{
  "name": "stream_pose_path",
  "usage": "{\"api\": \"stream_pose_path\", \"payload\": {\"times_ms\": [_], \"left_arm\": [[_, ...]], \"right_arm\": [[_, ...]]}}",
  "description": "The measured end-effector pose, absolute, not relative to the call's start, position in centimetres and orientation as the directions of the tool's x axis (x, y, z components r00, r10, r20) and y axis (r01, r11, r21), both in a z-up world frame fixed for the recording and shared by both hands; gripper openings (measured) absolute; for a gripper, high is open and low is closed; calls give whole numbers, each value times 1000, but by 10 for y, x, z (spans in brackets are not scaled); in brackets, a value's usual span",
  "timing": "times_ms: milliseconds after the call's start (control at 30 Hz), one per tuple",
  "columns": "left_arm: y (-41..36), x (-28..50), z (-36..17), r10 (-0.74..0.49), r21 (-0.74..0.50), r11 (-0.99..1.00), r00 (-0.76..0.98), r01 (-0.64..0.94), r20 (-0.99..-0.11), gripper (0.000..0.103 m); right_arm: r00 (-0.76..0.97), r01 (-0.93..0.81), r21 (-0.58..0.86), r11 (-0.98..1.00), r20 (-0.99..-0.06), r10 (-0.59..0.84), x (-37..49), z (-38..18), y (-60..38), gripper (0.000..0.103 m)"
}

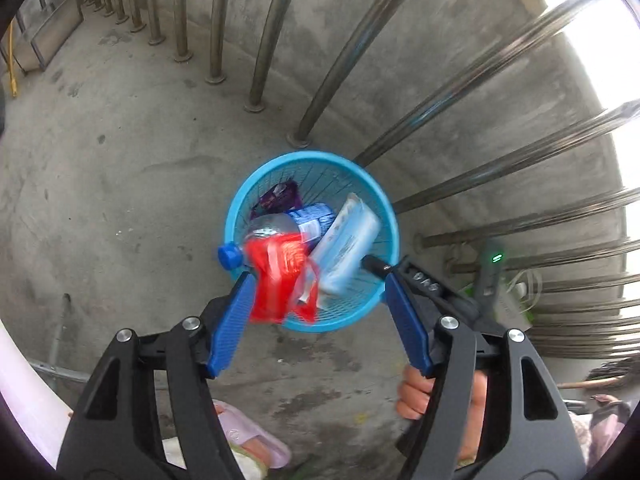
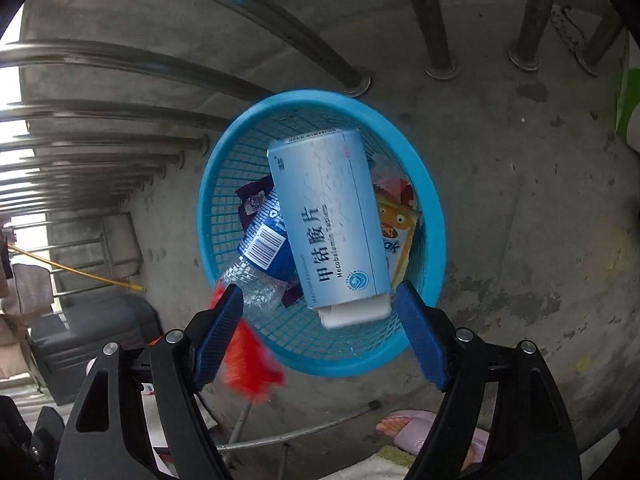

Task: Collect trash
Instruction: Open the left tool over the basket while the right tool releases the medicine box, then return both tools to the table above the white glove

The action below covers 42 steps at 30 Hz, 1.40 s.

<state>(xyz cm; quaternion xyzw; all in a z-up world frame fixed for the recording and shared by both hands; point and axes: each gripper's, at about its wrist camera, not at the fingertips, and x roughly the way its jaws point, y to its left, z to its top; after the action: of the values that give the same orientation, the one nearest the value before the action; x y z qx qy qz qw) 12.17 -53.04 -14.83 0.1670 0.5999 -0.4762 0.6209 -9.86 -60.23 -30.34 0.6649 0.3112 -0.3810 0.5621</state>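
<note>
A blue mesh basket (image 1: 372, 192) stands on the concrete floor by the railing; it also shows in the right wrist view (image 2: 430, 200). In it lie a clear bottle with blue cap (image 1: 229, 255), a purple wrapper (image 1: 280, 196) and a yellow snack packet (image 2: 396, 236). My left gripper (image 1: 318, 280) is open above the basket; a red wrapper (image 1: 280, 276) is blurred in the air between its fingers, apart from them. My right gripper (image 2: 318, 298) is open; a white-blue medicine box (image 2: 332, 220) is blurred just beyond its fingertips over the basket. The box also shows in the left wrist view (image 1: 344, 244).
Steel railing bars (image 1: 460, 80) curve behind the basket, fixed to the floor with flanges. A dark case (image 2: 92, 332) sits at the left in the right wrist view. A foot in a pink slipper (image 2: 416, 428) is near the bottom. A thin metal rod (image 2: 296, 432) lies on the floor.
</note>
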Motion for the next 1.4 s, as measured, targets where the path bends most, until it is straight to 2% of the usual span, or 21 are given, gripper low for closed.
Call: {"api": "stream_pose_path", "payload": {"times_ms": [200, 400, 567, 767, 900, 1133, 1233, 1333, 1400], "left_arm": [[-500, 128, -108, -473, -346, 482, -94, 805, -876, 63], [-435, 142, -52, -560, -322, 521, 32, 790, -828, 63], [-333, 151, -11, -603, -315, 614, 173, 724, -779, 65], [-165, 152, 32, -544, -258, 779, 411, 572, -732, 68], [-44, 135, 51, -428, -217, 891, 580, 399, -693, 73], [118, 99, 34, -272, -289, 953, 669, 90, -691, 75], [146, 86, 14, -268, -321, 946, 654, 41, -708, 75], [151, 76, -7, -300, -350, 935, 632, 49, -715, 75], [151, 72, -21, -332, -370, 926, 612, 69, -718, 67]], "right_arm": [[517, 843, 516, -150, -855, -38, -109, -300, -593, 76], [564, 818, 571, -70, -820, -97, -110, -266, -579, 76], [610, 792, 601, 104, -778, -150, -83, -212, -555, 76], [637, 740, 561, 371, -762, -120, -31, -144, -504, 72], [667, 615, 515, 597, -743, -48, 8, -94, -442, 72], [650, 226, 533, 815, -706, 282, 82, -43, -300, 72], [589, 63, 548, 834, -695, 412, 107, -36, -234, 72], [516, -50, 539, 840, -707, 484, 125, -37, -174, 72], [469, -105, 528, 843, -721, 510, 131, -42, -140, 71]]}}
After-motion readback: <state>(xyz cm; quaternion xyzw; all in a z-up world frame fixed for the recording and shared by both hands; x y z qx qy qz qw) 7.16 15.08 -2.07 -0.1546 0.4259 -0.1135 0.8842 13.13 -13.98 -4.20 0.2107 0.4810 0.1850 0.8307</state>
